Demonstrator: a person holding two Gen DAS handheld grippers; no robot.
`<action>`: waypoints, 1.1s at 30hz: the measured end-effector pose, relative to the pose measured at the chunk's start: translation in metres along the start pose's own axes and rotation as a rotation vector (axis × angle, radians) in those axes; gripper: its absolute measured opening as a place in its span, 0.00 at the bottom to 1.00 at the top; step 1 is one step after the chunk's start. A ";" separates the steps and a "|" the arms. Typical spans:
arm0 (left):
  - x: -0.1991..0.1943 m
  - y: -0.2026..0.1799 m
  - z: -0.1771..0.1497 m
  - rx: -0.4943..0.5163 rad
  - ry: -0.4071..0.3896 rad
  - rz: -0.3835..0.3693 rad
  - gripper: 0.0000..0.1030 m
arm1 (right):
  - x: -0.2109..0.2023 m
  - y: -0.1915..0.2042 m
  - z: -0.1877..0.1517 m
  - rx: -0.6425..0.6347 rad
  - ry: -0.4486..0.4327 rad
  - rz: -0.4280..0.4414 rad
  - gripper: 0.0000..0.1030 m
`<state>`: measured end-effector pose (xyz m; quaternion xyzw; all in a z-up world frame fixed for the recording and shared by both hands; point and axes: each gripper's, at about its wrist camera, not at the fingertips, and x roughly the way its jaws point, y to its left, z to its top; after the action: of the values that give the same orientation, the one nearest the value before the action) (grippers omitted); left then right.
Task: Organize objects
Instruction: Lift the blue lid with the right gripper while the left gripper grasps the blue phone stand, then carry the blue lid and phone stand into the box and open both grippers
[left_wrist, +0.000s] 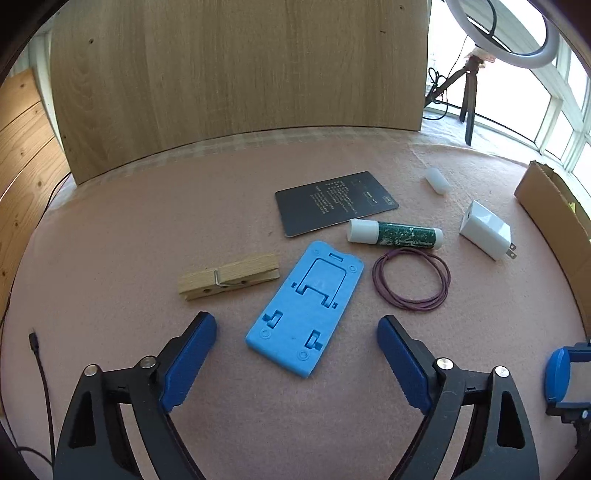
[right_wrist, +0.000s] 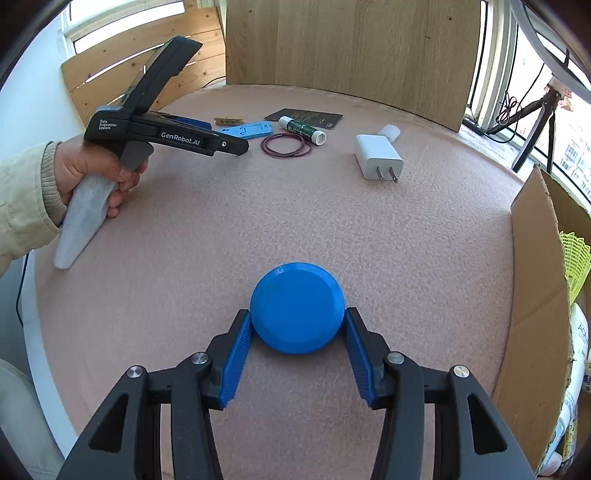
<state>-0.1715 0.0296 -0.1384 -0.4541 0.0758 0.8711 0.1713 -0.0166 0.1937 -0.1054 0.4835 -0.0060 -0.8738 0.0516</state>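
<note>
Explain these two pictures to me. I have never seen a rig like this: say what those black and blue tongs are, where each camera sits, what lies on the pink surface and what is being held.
There is no robot here. A person holds hand-operated tongs in each hand, each with a camera looking forward along its two blue-padded fingers.

The left wrist view shows the left tongs open and empty above a blue phone stand. Around it on the pink felt mat lie a wooden clothespin, a black card, a green glue stick, a purple cord loop, a white charger plug and a small white cap.

The right wrist view shows the right tongs gripping a round blue disc. The person's left hand is on the left, a cardboard box on the right.
</note>
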 end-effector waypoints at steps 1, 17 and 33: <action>0.000 -0.002 0.002 0.008 -0.003 -0.012 0.74 | 0.000 0.000 -0.001 0.002 -0.002 0.001 0.44; -0.046 -0.026 -0.051 -0.120 -0.015 -0.002 0.37 | -0.001 0.001 -0.004 0.033 -0.017 -0.024 0.44; -0.118 -0.076 -0.110 -0.218 -0.031 0.040 0.38 | -0.009 0.008 -0.010 0.135 -0.052 -0.027 0.44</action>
<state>0.0027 0.0420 -0.1038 -0.4550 -0.0128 0.8842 0.1046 -0.0029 0.1870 -0.1023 0.4629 -0.0597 -0.8844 0.0070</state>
